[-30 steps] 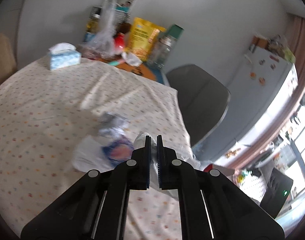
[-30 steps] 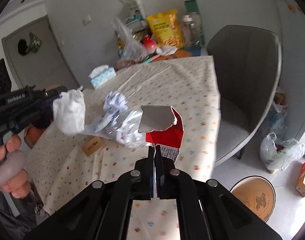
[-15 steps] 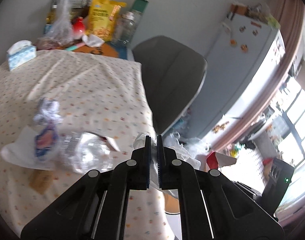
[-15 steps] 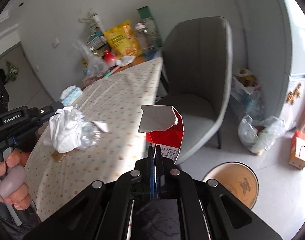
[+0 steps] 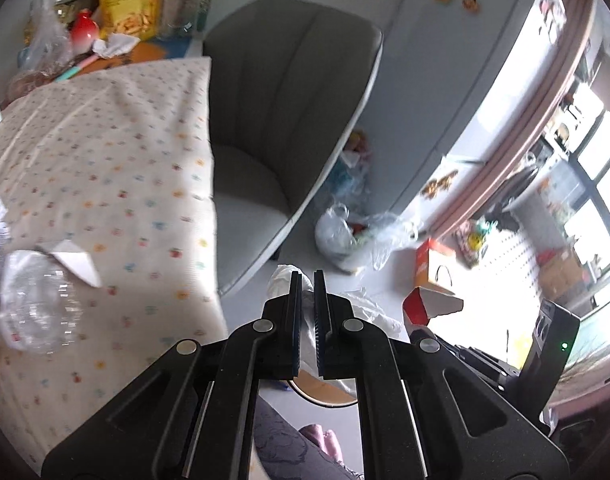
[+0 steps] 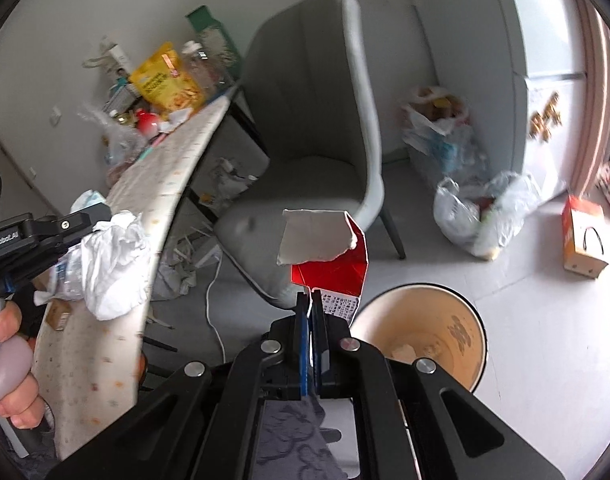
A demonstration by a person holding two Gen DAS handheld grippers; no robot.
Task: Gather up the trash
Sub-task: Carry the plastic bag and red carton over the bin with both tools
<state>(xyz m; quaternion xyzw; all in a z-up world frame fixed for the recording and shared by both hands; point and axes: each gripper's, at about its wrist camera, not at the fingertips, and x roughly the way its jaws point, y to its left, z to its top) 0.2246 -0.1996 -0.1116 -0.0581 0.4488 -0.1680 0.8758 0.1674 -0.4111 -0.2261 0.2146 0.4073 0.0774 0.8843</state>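
Observation:
My right gripper [image 6: 310, 308] is shut on a torn red carton [image 6: 329, 258] with a grey inner flap, held above the floor just left of a round tan trash bin [image 6: 433, 332]. My left gripper [image 5: 307, 280] is shut on a crumpled white tissue [image 5: 283, 278]; in the right wrist view the tissue [image 6: 113, 264] hangs at the table's edge. The carton also shows in the left wrist view [image 5: 429, 306]. A crushed clear plastic bottle [image 5: 33, 300] and a white paper scrap [image 5: 79, 266] lie on the table.
A table with a dotted cloth [image 5: 105, 152] is on the left, with snack bags and bottles [image 5: 125, 4] at its far end. A grey chair [image 6: 317, 128] stands beside it. Filled plastic bags [image 6: 481, 216] and an orange box [image 6: 583, 236] sit on the floor.
Both grippers have swung right, away from the table and toward the floor, each carrying its item. The trash bin has come closer under the right gripper.

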